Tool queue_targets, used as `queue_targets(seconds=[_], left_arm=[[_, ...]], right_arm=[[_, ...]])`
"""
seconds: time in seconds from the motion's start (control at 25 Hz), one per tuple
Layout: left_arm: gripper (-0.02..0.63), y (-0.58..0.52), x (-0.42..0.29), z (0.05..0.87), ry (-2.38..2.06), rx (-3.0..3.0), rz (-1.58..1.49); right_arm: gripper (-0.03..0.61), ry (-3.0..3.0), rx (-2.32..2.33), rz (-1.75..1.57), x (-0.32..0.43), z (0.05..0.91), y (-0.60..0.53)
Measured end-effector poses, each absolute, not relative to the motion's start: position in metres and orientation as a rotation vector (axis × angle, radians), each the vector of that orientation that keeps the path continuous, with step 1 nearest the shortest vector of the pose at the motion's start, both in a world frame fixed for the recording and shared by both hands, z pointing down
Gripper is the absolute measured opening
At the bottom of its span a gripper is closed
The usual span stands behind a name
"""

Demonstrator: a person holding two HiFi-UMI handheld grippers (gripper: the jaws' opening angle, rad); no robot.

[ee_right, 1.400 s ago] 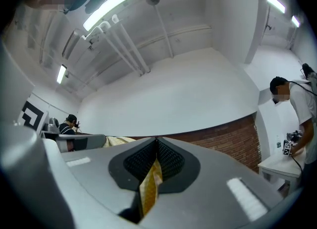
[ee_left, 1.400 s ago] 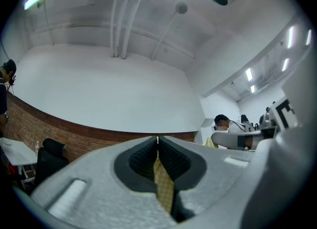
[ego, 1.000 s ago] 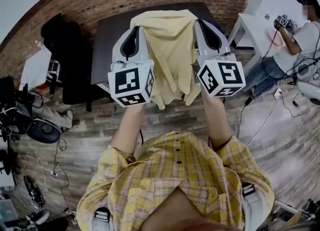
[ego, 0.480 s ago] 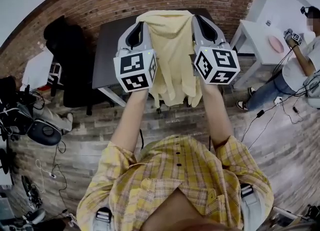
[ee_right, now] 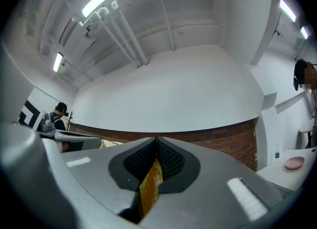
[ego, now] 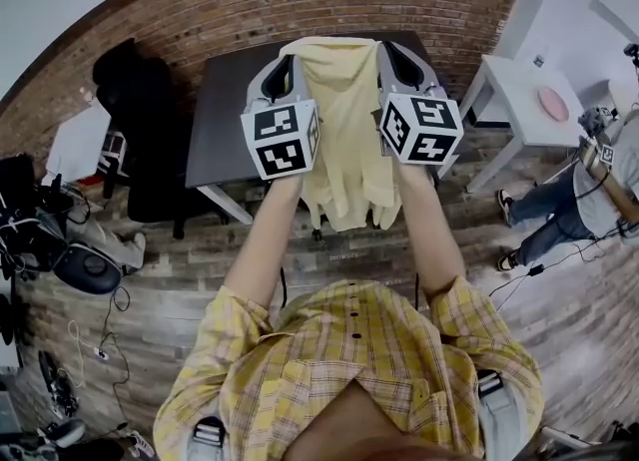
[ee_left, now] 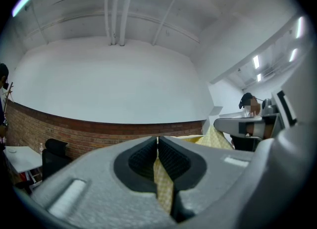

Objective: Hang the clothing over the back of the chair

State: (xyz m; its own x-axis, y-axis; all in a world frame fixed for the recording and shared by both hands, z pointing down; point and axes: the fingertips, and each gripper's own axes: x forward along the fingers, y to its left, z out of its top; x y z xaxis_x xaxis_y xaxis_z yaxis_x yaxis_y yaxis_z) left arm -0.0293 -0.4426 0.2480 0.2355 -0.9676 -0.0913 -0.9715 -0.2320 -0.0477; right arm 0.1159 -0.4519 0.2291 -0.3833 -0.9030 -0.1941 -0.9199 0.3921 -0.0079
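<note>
A pale yellow garment (ego: 344, 140) hangs in the air in front of me, stretched between both grippers above a dark table (ego: 225, 110). My left gripper (ego: 286, 58) is shut on its left top edge; yellow cloth (ee_left: 162, 183) shows pinched between the jaws in the left gripper view. My right gripper (ego: 384, 53) is shut on the right top edge, with a strip of cloth (ee_right: 150, 186) between its jaws. Both are raised high and point upward at the ceiling. A black chair (ego: 140, 130) stands left of the table, beside the brick wall.
A white side table (ego: 519, 100) with a pink plate (ego: 553, 103) stands at the right. A person (ego: 589, 180) stands at the far right edge. Cables and black gear (ego: 60, 249) lie on the wooden floor at the left.
Both grippers have risen and moved away from me with the garment. The person at the right has moved toward the frame edge.
</note>
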Motion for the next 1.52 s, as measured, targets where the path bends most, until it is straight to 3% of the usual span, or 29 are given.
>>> queue_targets(seconds=[1.52], left_arm=[[0.009, -0.485, -0.023, 0.309, 1.997, -2.46, -0.083]], right_arm=[[0.012, 2.579, -1.704, -0.007, 0.109, 0.289, -0.499]])
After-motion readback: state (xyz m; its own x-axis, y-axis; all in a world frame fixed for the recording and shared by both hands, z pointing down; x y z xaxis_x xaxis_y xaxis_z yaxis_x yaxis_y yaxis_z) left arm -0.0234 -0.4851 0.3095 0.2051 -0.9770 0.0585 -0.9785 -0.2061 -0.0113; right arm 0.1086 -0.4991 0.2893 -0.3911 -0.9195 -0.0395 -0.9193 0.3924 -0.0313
